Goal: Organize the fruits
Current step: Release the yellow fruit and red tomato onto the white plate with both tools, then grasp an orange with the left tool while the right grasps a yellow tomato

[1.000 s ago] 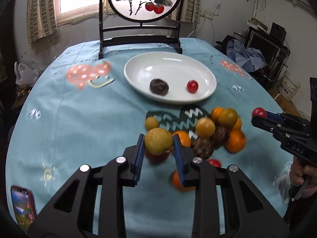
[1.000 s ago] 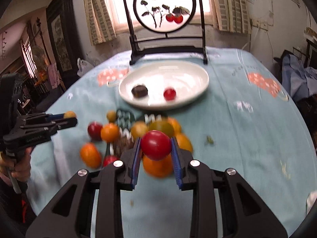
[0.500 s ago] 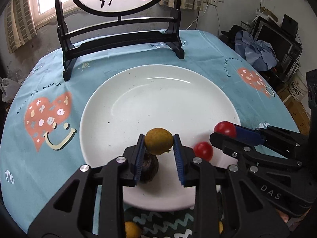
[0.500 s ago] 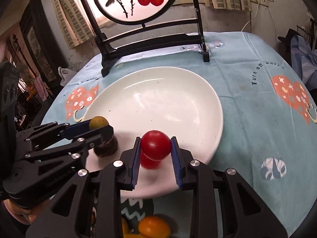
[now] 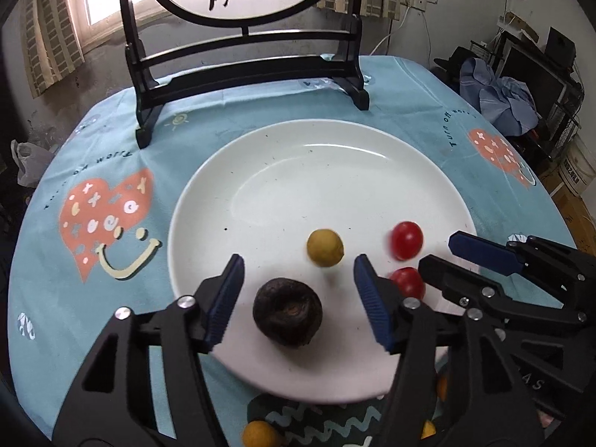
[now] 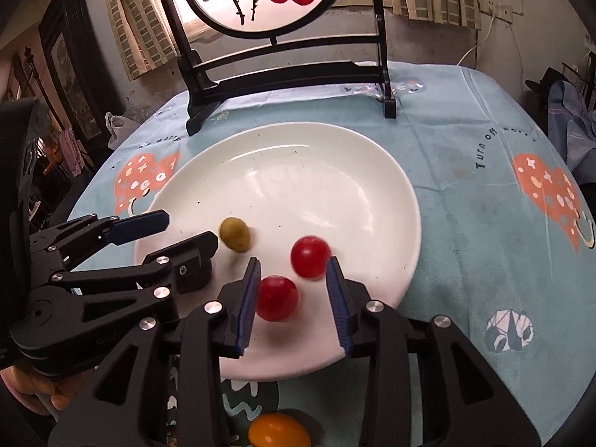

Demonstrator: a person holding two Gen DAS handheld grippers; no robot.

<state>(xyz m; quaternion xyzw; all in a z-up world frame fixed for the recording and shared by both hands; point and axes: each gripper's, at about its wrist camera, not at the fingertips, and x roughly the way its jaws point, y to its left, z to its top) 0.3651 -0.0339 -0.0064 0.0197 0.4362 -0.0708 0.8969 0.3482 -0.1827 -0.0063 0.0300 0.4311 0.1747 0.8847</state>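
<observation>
Teal cloth (image 5: 111, 156), white plate (image 5: 298, 149); L fingers (image 5: 223, 298) opening, yellow fruit (image 5: 325, 248) loose ahead; R fingers (image 6: 337, 294) opening, tomato (image 6: 310, 257) free.

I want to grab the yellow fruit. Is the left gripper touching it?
Apart. The left wrist view shows the small round yellow fruit beyond the opening left gripper.

left gripper (image 5: 298, 290): tilting downward, jaws opening, gripping nothing
right gripper (image 6: 292, 294): tilting downward alongside, jaws opening, gripping nothing

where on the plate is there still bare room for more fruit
The far half of the plate, toward the black stand, is bare. The near edge is crowded: dark fruit, yellow fruit, two tomatoes, both sets of jaws.
</observation>
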